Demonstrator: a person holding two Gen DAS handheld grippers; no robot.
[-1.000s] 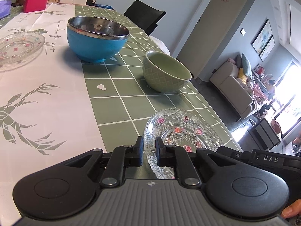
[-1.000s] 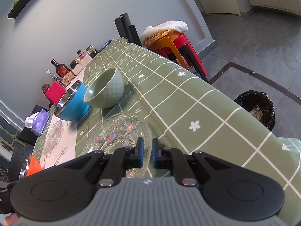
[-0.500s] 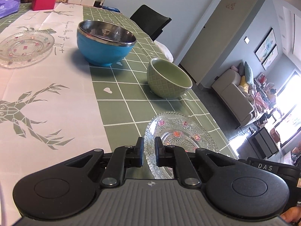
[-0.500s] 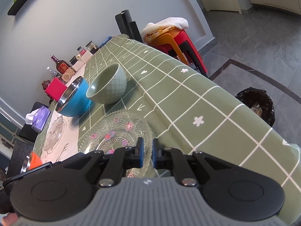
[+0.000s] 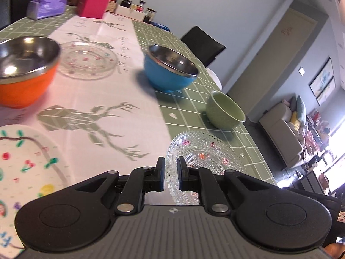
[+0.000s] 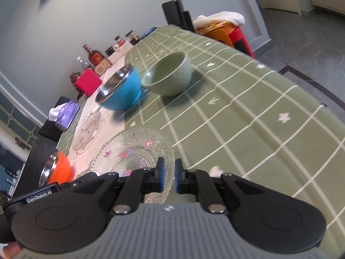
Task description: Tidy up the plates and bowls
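Both grippers are shut on the rim of one cut-glass plate with pink flowers [image 5: 207, 157], also in the right wrist view [image 6: 133, 151]. My left gripper [image 5: 171, 173] pinches its left rim; my right gripper [image 6: 167, 176] pinches the opposite rim. The plate is lifted and tilted above the green tablecloth. A green bowl [image 5: 224, 111] and a blue steel-lined bowl [image 5: 170, 71] stand beyond. An orange bowl [image 5: 23, 69], a second glass plate [image 5: 86, 59] and a white painted plate [image 5: 25, 172] lie to the left.
A pink box [image 5: 92, 4], tissue pack [image 5: 46, 7], bottles and jars [image 5: 138, 6] line the far table end. A black chair [image 5: 202, 43] stands behind the table. The table edge drops to the floor on the right [image 6: 319, 99]. Stools [image 6: 226, 30] stand beyond.
Both grippers have moved left and back with the glass plate, lifting it. The orange bowl and the white painted plate have come into the left wrist view.
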